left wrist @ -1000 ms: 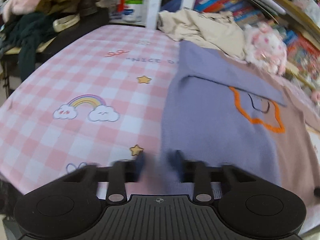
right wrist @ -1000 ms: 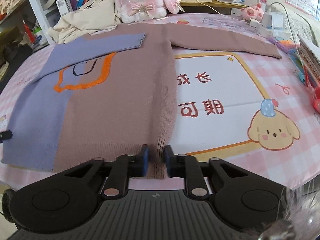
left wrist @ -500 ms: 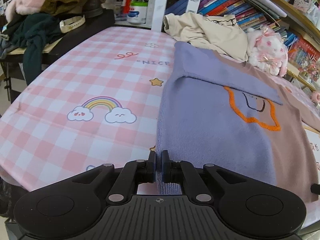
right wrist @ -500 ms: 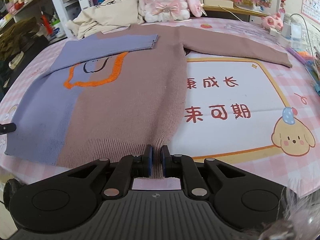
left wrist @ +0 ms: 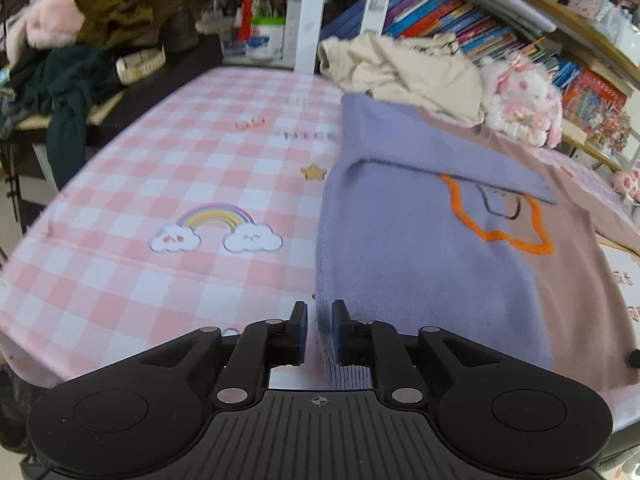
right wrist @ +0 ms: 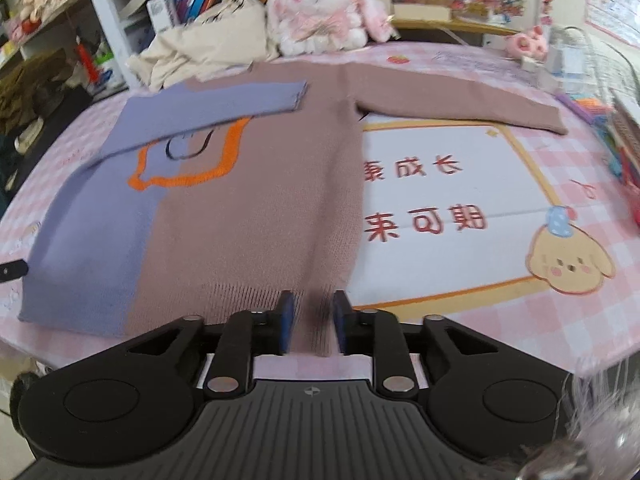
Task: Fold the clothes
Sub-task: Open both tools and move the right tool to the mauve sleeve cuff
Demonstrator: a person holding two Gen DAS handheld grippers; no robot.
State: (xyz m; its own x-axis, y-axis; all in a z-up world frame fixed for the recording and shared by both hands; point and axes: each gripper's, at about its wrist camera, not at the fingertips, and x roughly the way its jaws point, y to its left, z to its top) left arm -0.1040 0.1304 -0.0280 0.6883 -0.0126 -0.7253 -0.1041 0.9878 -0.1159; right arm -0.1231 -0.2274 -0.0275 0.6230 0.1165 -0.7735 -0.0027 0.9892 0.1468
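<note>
A purple and mauve sweater [right wrist: 240, 200] with an orange outline lies flat on the pink checked table, its purple sleeve folded across the chest and its mauve sleeve [right wrist: 460, 106] stretched right. My right gripper [right wrist: 312, 320] is open, its fingers either side of the mauve hem's right corner. My left gripper [left wrist: 319, 328] is open a little around the purple hem's left corner of the sweater [left wrist: 420, 248].
A cream garment [right wrist: 208, 48] and a plush rabbit [right wrist: 320, 16] lie at the table's far edge. Bookshelves stand behind. Dark clothes [left wrist: 72, 76] pile at the left. Small items and cables [right wrist: 600, 112] crowd the right edge.
Both grippers were shut on the sweater's hem half a second ago and have now opened a little. The sweater lies flat as before.
</note>
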